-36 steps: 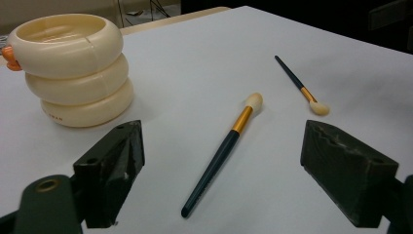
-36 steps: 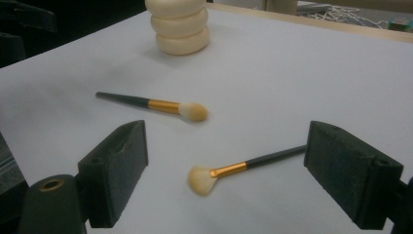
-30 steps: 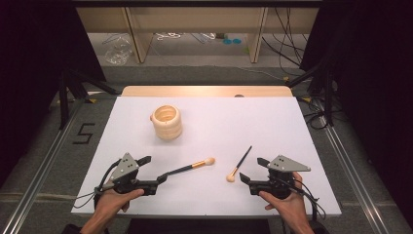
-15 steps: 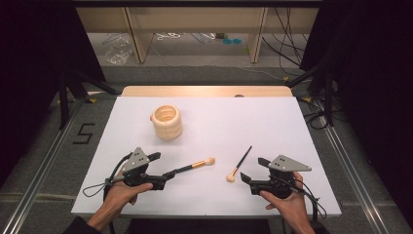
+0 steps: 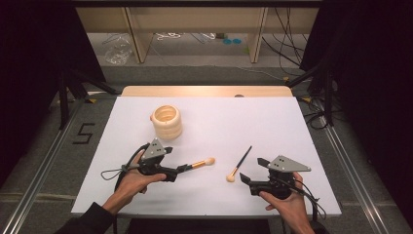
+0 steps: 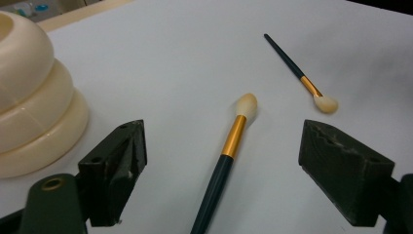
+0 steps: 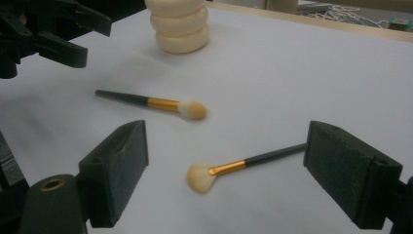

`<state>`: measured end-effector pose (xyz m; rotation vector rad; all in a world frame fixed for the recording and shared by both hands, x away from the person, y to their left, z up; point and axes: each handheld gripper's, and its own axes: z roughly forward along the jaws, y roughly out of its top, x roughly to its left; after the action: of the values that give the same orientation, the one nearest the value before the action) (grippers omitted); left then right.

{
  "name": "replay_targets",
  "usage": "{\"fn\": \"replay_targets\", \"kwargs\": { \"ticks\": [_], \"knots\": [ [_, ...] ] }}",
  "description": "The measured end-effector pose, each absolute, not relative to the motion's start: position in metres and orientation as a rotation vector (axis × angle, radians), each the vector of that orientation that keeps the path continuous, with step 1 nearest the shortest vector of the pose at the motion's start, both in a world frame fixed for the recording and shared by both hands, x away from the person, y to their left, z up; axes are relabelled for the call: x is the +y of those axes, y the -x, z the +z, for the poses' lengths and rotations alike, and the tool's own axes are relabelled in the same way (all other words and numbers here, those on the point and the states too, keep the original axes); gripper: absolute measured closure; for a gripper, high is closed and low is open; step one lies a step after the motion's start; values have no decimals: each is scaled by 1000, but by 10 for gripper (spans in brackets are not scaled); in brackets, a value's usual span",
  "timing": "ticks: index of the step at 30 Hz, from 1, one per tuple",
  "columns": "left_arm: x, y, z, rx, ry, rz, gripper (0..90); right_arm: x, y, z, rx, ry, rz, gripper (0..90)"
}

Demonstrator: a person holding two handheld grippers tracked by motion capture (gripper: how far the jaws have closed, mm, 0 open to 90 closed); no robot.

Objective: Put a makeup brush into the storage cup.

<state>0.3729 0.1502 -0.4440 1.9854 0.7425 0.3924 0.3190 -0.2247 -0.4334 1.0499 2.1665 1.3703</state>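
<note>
A dark-handled makeup brush [image 5: 198, 164] with a gold ferrule and cream tip lies on the white table [image 5: 272, 122]. My left gripper [image 5: 173, 165] is open at its handle end; in the left gripper view the brush [image 6: 220, 173] runs up between the two jaws of that gripper [image 6: 224, 131], untouched. A second, thinner brush [image 5: 239, 164] lies to the right, its fan tip toward me. My right gripper [image 5: 253, 170] is open just behind it, and that brush [image 7: 243, 163] lies across the gap of the open gripper [image 7: 224, 131]. A cream ribbed holder [image 5: 166, 122] stands behind the left gripper.
The holder [image 6: 29, 97] stands close on the left in the left gripper view. The right gripper view takes in the first brush [image 7: 151, 102], the left gripper [image 7: 48, 34] and the holder [image 7: 180, 24]. A wooden strip [image 5: 204, 90] edges the table's far side.
My left gripper has moved forward and to the right, so the first brush's handle now lies between its jaws. The right gripper and both brushes stayed put.
</note>
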Motion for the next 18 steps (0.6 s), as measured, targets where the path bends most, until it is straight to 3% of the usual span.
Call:
{"fn": "replay_targets", "kwargs": {
  "ticks": [18],
  "knots": [
    [124,-400,-459,720,-2226,287,223,-223,-318,-432,2171,-1047,1377,174]
  ]
}}
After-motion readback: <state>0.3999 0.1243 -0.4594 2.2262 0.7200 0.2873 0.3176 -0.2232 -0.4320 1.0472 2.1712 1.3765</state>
